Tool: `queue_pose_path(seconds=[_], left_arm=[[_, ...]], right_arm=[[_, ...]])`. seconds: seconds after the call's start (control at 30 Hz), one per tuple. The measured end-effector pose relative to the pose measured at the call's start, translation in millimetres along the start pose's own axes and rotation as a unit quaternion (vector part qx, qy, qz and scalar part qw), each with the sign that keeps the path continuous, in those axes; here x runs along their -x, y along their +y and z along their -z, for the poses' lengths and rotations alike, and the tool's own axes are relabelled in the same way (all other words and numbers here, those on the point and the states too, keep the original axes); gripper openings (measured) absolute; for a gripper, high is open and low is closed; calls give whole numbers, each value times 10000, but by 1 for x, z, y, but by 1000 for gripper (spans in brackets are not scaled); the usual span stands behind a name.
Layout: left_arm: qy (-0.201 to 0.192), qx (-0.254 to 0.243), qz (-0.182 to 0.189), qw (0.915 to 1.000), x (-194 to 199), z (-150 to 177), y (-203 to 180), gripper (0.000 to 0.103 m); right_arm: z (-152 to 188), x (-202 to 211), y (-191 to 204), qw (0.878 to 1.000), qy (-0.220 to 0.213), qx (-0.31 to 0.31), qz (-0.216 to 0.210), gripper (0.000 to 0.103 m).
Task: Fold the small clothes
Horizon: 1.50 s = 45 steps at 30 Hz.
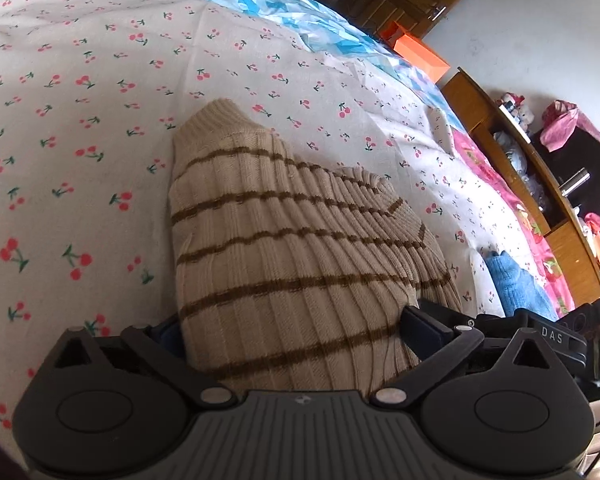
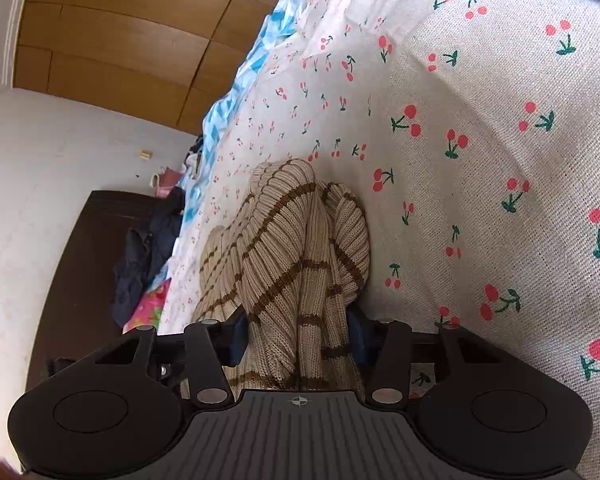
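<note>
Both tools, left (image 1: 292, 336) and right (image 2: 298, 338), are clamped on a striped sweater (image 1: 284, 236) mid-fold over the bed (image 1: 80, 120); laying flat is judged next.

My left gripper (image 1: 292, 332) sits low and tilted, jaws spread fairly wide with knit fabric filling the gap between them; whether the pads actually press on it, I cannot tell. Its right finger (image 1: 424, 326) shows its dark blue pad clearly, while the left one is mostly hidden behind cloth. My right gripper (image 2: 298, 334) is rolled sideways, jaws drawn in on a bunched fold, both blue pads (image 2: 238, 338) pressing against it from either side.
</note>
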<state>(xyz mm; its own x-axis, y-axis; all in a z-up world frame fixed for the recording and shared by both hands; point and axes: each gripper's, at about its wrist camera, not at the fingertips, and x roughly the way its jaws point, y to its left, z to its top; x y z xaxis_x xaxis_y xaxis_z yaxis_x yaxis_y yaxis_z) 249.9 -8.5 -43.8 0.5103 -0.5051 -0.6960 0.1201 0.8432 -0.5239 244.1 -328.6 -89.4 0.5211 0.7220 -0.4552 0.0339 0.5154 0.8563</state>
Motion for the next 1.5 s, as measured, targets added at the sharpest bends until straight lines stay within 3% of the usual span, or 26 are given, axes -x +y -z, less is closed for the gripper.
queue_pose_path(seconds=[0.1, 0.17, 0.2, 0.3, 0.4, 0.43, 0.5, 0.57, 0.8, 1.0, 1.13, 1.3, 1.4, 1.47, 1.5], left_arm=[[-111, -71, 105, 9999, 16, 2, -6, 88], [-179, -39, 273, 9995, 35, 3, -3, 70], [-217, 1, 360, 9991, 47, 3, 0, 69], [-355, -68, 48, 9993, 76, 10, 10, 69], [-182, -232, -713, 9970, 73, 21, 25, 70], [-199, -179, -721, 9970, 71, 25, 32, 73], [-318, 174, -467, 9983, 72, 29, 42, 74], [-402, 191, -464, 9979, 75, 32, 40, 74], [-710, -381, -1123, 9904, 105, 47, 9, 75], [-736, -895, -1815, 9765, 110, 73, -12, 76], [-668, -1212, -2118, 9675, 106, 88, -25, 76], [-482, -1191, -2174, 9676, 97, 101, -28, 77], [-408, -1201, -2232, 9665, 93, 106, -27, 80], [-383, -1156, -2194, 9680, 92, 109, -26, 81], [-364, -1112, -2162, 9693, 92, 110, -24, 81]], right_arm=[[4, -2, 8, 10000, -40, 17, 39, 43], [9, -4, 15, 9999, 23, 49, -87, 40], [12, -5, 20, 9998, 42, 59, -205, 39], [24, -10, 40, 9984, 142, 181, -521, 36], [35, -28, 51, 9982, 387, 452, -97, 34], [35, -31, 48, 9981, 385, 465, 153, 33], [32, -29, 40, 9984, 397, 358, 178, 32], [34, -20, 41, 9986, 282, 396, 230, 32], [47, 4, 55, 9934, -75, 956, 632, 36], [66, 24, 80, 9762, -640, 1643, 1267, 41], [107, 49, 113, 9433, -1223, 2596, 1667, 41], [144, 54, 130, 9101, -1289, 3449, 1899, 40], [142, 41, 122, 9056, -1067, 3421, 2270, 38], [138, 31, 112, 8934, -928, 3400, 2786, 40], [137, 31, 106, 8983, -871, 3262, 2811, 40]])
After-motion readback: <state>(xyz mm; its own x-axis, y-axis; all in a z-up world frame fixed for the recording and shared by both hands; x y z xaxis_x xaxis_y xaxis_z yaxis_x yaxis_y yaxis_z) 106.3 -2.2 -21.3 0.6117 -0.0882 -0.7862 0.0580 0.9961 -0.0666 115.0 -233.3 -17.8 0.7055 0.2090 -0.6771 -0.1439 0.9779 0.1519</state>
